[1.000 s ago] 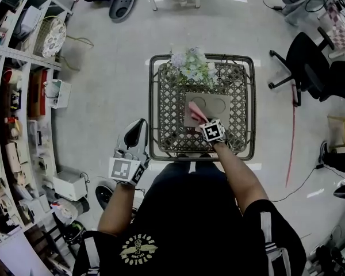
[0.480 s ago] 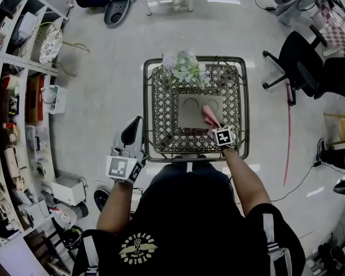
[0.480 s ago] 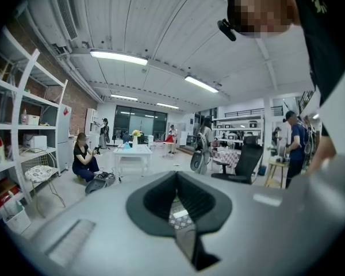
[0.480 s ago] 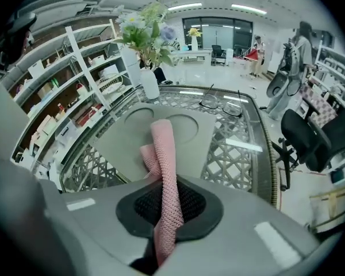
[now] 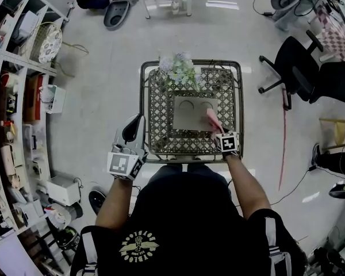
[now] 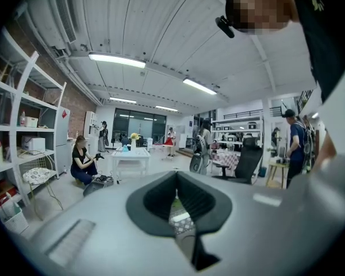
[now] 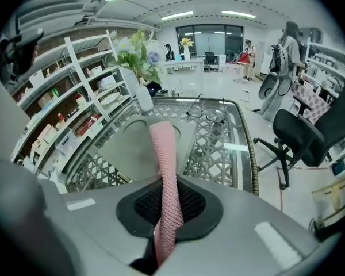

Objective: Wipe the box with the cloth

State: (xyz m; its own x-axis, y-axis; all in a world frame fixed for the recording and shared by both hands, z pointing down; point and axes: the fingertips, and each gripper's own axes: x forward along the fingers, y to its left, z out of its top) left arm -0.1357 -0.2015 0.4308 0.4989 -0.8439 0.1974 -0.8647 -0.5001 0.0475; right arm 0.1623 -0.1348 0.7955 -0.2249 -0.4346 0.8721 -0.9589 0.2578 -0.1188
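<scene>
A flat grey-brown box (image 5: pixel 191 112) (image 7: pixel 141 145) with two round marks lies on the lattice glass table (image 5: pixel 161 119). A pink cloth (image 5: pixel 213 121) (image 7: pixel 164 171) sticks out of my right gripper (image 5: pixel 220 132) (image 7: pixel 164 203), which is shut on it near the box's right front corner. The cloth's tip rests over the box's right side. Left of the table, off its edge, my left gripper (image 5: pixel 133 130) (image 6: pixel 181 211) is held up with its jaws shut and nothing between them.
A vase of flowers (image 5: pixel 178 69) (image 7: pixel 137 56) stands at the table's far edge, with eyeglasses (image 7: pixel 206 115) beside the box. Shelves (image 5: pixel 14 96) line the left. Black office chairs (image 5: pixel 296 68) stand at the right. People sit and stand farther off in the room.
My right gripper has drawn the pink cloth rightward across the box, from its front left to its right front corner. The left gripper has barely moved.
</scene>
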